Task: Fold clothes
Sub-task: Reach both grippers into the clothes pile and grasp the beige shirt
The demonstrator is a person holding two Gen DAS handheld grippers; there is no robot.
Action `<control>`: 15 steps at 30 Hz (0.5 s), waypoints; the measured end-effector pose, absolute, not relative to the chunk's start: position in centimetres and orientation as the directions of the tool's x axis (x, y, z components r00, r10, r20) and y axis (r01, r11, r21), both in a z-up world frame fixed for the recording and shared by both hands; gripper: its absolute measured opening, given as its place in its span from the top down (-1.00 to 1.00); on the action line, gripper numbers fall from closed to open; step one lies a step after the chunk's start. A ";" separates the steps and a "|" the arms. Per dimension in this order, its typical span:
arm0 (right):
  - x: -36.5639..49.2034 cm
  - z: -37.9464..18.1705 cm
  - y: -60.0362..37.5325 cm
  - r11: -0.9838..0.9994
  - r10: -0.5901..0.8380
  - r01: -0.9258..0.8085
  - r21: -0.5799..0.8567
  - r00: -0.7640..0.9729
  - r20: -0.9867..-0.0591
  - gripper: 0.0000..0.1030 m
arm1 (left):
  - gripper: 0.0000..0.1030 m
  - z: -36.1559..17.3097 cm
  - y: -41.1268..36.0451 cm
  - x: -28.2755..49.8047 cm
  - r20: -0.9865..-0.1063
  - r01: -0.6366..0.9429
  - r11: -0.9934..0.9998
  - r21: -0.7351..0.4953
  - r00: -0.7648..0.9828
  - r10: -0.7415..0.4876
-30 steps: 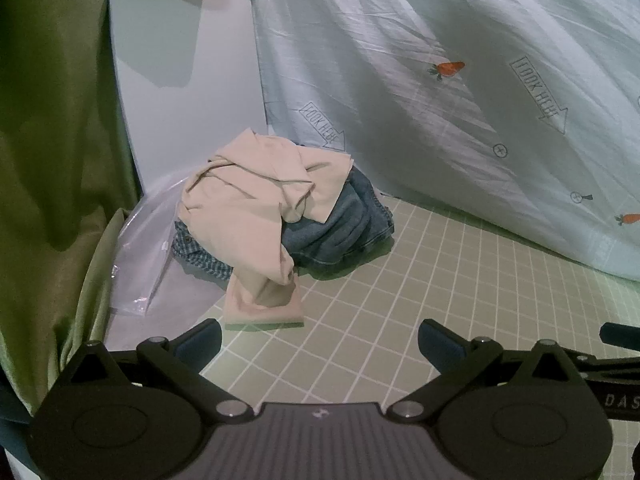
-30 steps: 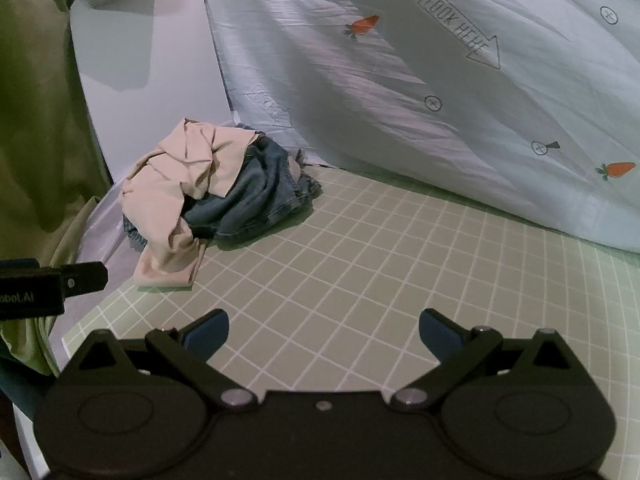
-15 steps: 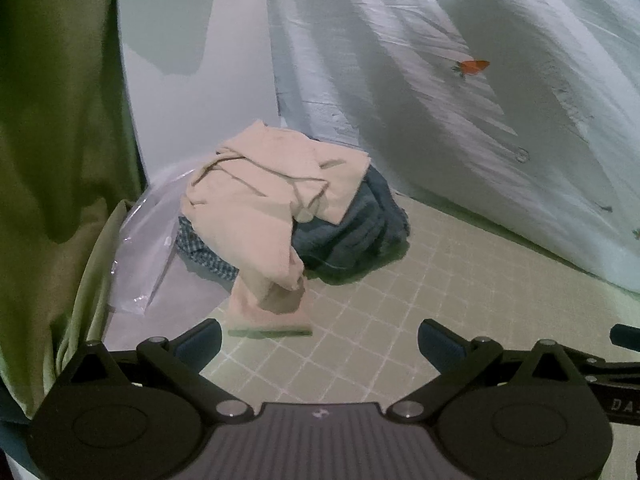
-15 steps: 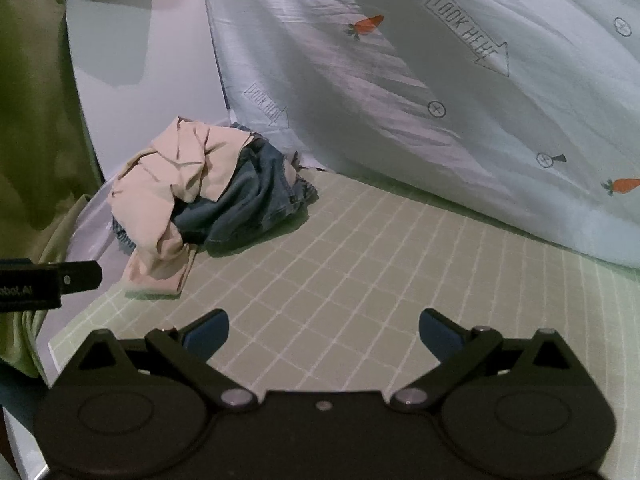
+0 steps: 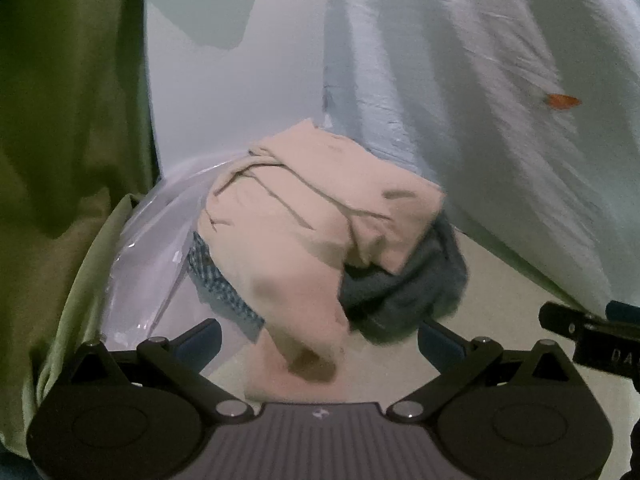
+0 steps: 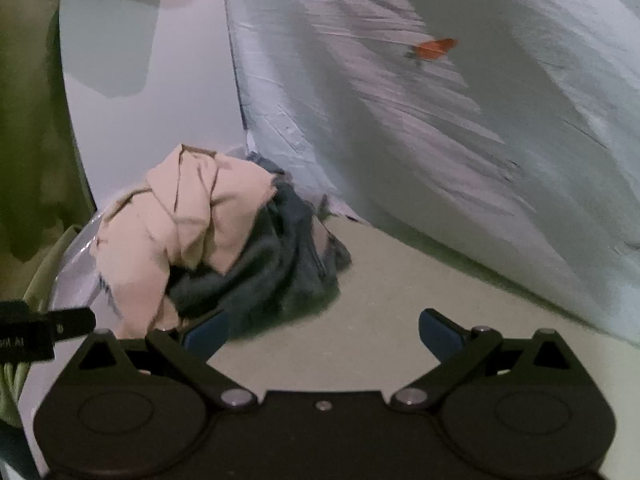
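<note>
A crumpled pile of clothes lies on the green mat. On top is a beige garment (image 5: pixel 304 232) (image 6: pixel 172 224), draped over dark blue denim (image 5: pixel 404 292) (image 6: pixel 276 268) and a blue checked cloth (image 5: pixel 216 280). My left gripper (image 5: pixel 318 338) is open, with the hanging beige flap just ahead between its fingers. My right gripper (image 6: pixel 322 334) is open too, its left fingertip (image 6: pixel 206 334) close to the front of the denim. Nothing is held by either one. Both views are blurred by motion.
A pale blue sheet (image 5: pixel 500 120) (image 6: pixel 460 120) with carrot prints hangs behind the pile. A white panel (image 5: pixel 232 92) stands at the back left, a green curtain (image 5: pixel 68 120) at the far left, and clear plastic film (image 5: pixel 148 256) lies left of the pile.
Both grippers have moved forward toward the pile, which now looks much larger and nearer. The pile itself has not shifted. Both grippers stayed open.
</note>
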State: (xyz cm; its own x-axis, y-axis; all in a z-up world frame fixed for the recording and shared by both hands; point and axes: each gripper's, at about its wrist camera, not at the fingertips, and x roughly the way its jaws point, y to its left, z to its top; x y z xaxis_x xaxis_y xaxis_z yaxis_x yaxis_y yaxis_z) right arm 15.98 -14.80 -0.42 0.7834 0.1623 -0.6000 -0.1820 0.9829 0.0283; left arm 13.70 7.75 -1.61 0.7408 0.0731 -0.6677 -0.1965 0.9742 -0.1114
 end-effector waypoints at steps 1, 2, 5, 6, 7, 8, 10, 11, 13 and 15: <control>17.3 -0.5 -14.2 0.981 0.170 -0.191 0.029 0.782 -0.599 -0.98 | -0.97 -1.9 8.2 14.7 -0.673 -0.209 0.971 -0.116 0.736 0.078; 18.5 -0.6 -13.7 0.979 0.177 -0.200 0.029 0.780 -0.600 -0.94 | -0.97 -2.2 8.7 15.8 -0.679 -0.219 0.968 -0.125 0.730 0.078; 22.3 -1.3 -11.6 0.972 0.203 -0.235 0.027 0.773 -0.601 -0.73 | -0.85 -3.4 10.1 19.1 -0.695 -0.238 0.958 -0.162 0.716 0.060; 23.4 -1.5 -11.0 0.968 0.217 -0.249 0.029 0.772 -0.598 -0.65 | -0.77 -3.8 10.4 20.2 -0.703 -0.244 0.954 -0.176 0.709 0.052; 24.7 -1.8 -10.3 0.964 0.231 -0.263 0.034 0.767 -0.598 -0.61 | -0.69 -4.2 10.7 21.2 -0.709 -0.249 0.950 -0.190 0.704 0.043; 25.8 -2.0 -9.7 0.960 0.246 -0.278 0.039 0.762 -0.599 -0.55 | -0.65 -4.5 11.0 22.1 -0.711 -0.251 0.946 -0.203 0.703 0.034; 28.1 -2.4 -8.4 0.952 0.270 -0.304 0.046 0.757 -0.595 -0.45 | -0.54 -5.1 11.1 23.8 -0.714 -0.249 0.944 -0.217 0.700 0.021; 29.0 -2.5 -8.0 0.950 0.277 -0.309 0.050 0.756 -0.593 -0.42 | -0.50 -5.4 11.1 24.6 -0.715 -0.248 0.943 -0.222 0.698 0.016; 31.0 -3.0 -7.1 0.946 0.290 -0.318 0.057 0.758 -0.585 -0.42 | -0.42 -5.9 11.1 26.0 -0.723 -0.253 0.940 -0.231 0.691 0.008; 32.7 -3.4 -6.4 0.948 0.284 -0.316 0.047 0.763 -0.581 -0.42 | -0.35 -6.4 11.0 27.0 -0.730 -0.256 0.937 -0.236 0.684 0.003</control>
